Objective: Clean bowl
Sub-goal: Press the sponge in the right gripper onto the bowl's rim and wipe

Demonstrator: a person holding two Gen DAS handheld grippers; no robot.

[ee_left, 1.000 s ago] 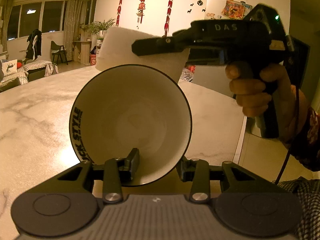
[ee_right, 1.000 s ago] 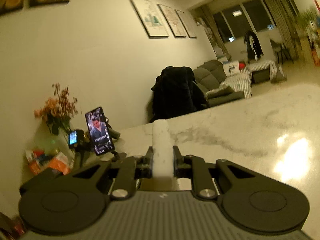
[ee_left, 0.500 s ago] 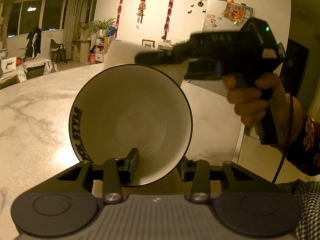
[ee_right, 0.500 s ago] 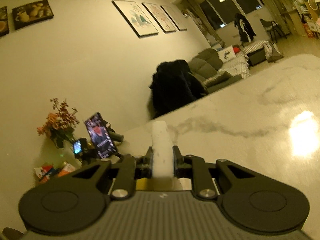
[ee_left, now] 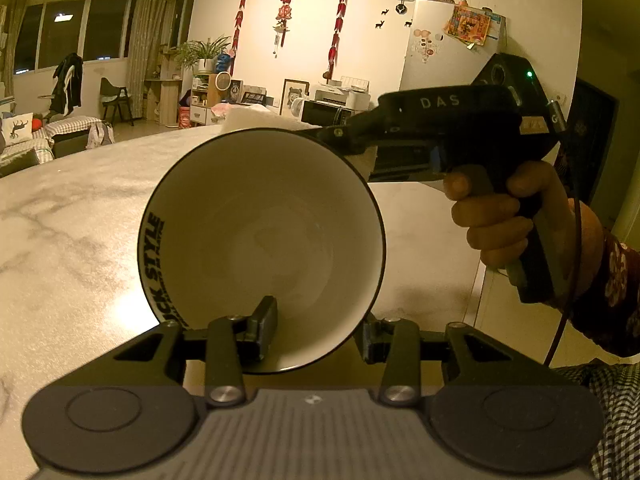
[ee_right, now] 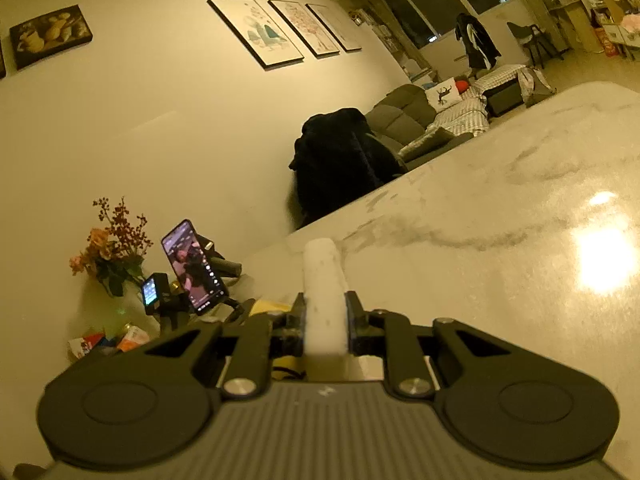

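Marble desk [ee_left: 72,216] in the living room. My left fingers [ee_left: 316,330] pinch the bowl's [ee_left: 262,240] near rim, tipping it open toward me. Right fingers [ee_right: 325,322] are clamped on the sponge [ee_right: 323,280], just behind the far rim. I'd bring it over the rim and wipe inside, gripping steady.

Phone [ee_right: 192,266] beside flowers [ee_right: 110,248]; black coat [ee_right: 340,160] behind.

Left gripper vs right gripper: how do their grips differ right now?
The left gripper is clamped on the bowl, one finger inside its wall and one outside; the right gripper pinches a white sponge flat between both fingers. The left gripper's jaws stand wider apart; the right gripper's are nearly closed. The bowl is rigid and tipped toward the camera; the sponge sticks straight forward. Both are shut on something.
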